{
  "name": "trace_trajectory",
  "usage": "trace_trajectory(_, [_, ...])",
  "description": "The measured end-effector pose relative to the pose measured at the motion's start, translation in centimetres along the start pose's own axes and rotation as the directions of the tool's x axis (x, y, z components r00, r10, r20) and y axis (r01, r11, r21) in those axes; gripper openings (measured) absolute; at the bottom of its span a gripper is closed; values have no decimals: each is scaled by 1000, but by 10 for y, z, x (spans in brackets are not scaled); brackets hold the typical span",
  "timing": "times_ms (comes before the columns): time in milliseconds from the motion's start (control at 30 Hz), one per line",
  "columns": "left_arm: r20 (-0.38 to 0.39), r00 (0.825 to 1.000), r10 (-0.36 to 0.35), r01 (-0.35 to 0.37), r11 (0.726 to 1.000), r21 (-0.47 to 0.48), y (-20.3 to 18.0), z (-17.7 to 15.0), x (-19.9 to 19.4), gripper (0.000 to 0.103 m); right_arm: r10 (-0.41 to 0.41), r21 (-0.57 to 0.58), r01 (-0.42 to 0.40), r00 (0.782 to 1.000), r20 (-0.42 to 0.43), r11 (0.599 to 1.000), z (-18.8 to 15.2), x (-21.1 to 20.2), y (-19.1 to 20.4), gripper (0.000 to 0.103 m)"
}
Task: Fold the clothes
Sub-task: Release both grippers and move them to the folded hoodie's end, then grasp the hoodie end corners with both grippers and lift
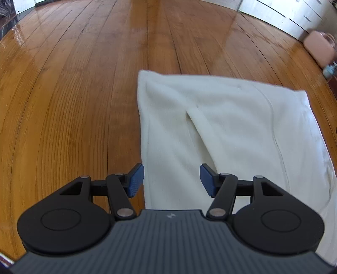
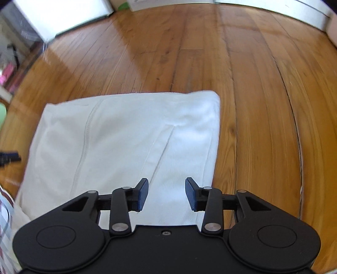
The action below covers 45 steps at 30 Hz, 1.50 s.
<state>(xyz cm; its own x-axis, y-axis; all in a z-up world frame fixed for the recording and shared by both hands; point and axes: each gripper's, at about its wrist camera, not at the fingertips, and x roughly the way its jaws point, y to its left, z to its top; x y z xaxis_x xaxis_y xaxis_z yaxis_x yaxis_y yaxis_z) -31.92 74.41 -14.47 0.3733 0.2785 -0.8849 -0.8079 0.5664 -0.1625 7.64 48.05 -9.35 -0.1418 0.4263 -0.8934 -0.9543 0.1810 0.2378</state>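
I see a glossy wooden floor filling both views, and on it the white garment lies flat, folded into a rough rectangle with a seam and a slanting crease across its top layer. From my left wrist view the cloth sits to the right of centre, its left edge running down toward the left gripper. From my right wrist view it sits left of centre, under the right gripper. Only the left view shows white drawers and a pink bag at the far right. Only the right view shows a white cabinet and a dark blurred object at the left edge. Both grippers' jaws stand apart above the cloth, with nothing between the blue pads.
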Motion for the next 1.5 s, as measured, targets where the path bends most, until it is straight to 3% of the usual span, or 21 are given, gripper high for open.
trace_trajectory(133, [9, 1000, 11, -11, 998, 55, -4, 9, 16, 58, 11, -34, -9, 999, 41, 999, 21, 12, -5, 65])
trace_trajectory(300, [19, 1000, -3, 1, 997, 78, -4, 24, 33, 59, 7, -17, -6, 999, 48, 1000, 38, 39, -24, 65])
trace_trajectory(467, [73, 997, 20, -25, 997, 72, 2, 49, 46, 68, -2, -58, 4, 999, 39, 998, 46, 61, -36, 66])
trace_trajectory(667, [89, 995, 38, -40, 999, 14, 17, 77, 71, 68, 16, -25, -14, 997, 79, 1000, 60, 78, -52, 66])
trace_trajectory(767, [72, 997, 38, -36, 999, -29, 21, 83, 82, 68, -22, 4, 21, 995, 101, 1000, 65, 82, -58, 66])
trace_trajectory(833, [64, 998, 23, -23, 1000, -7, 19, 86, 90, 68, -48, 21, 46, 993, 104, 999, 67, 85, -60, 66])
trace_trajectory(933, [55, 998, 30, -32, 999, 35, 13, 92, 103, 68, -73, -46, 79, 991, 114, 996, 69, 93, -56, 67])
trace_trajectory(1067, [74, 992, 98, -105, 989, 101, 2, 98, 118, 85, -78, 8, 78, 990, 116, 997, 73, 105, -65, 68])
trace_trajectory(1100, [87, 989, 116, -127, 984, 126, -2, 98, 120, 91, -78, 24, 76, 991, 106, 997, 73, 110, -66, 71])
trace_trajectory(1167, [95, 991, 98, -108, 989, 98, -3, 100, 124, 90, -78, -4, 80, 988, 130, 997, 73, 114, -61, 83])
trace_trajectory(1200, [107, 990, 88, -100, 988, 120, -6, 99, 122, 80, -86, -31, 91, 987, 139, 995, 72, 118, -57, 86])
trace_trajectory(1267, [117, 992, 36, -59, 977, 203, -17, 98, 118, 33, -98, -86, 113, 982, 161, 990, 70, 124, -48, 84])
trace_trajectory(1300, [105, 994, 28, -54, 965, 255, -26, 98, 115, 12, -94, -124, 118, 979, 183, 985, 68, 124, -43, 68])
trace_trajectory(1333, [124, 989, 76, -107, 958, 267, -35, 97, 110, 12, -89, -157, 123, 974, 208, 980, 66, 123, -38, 27])
trace_trajectory(1367, [146, 981, 128, -164, 947, 276, -43, 96, 104, 12, -81, -166, 124, 966, 246, 978, 65, 116, -35, 15])
trace_trajectory(1500, [279, 948, 156, -234, 934, 271, -61, 88, 76, 12, -126, -249, 244, 903, 411, 937, 45, 93, -10, 15])
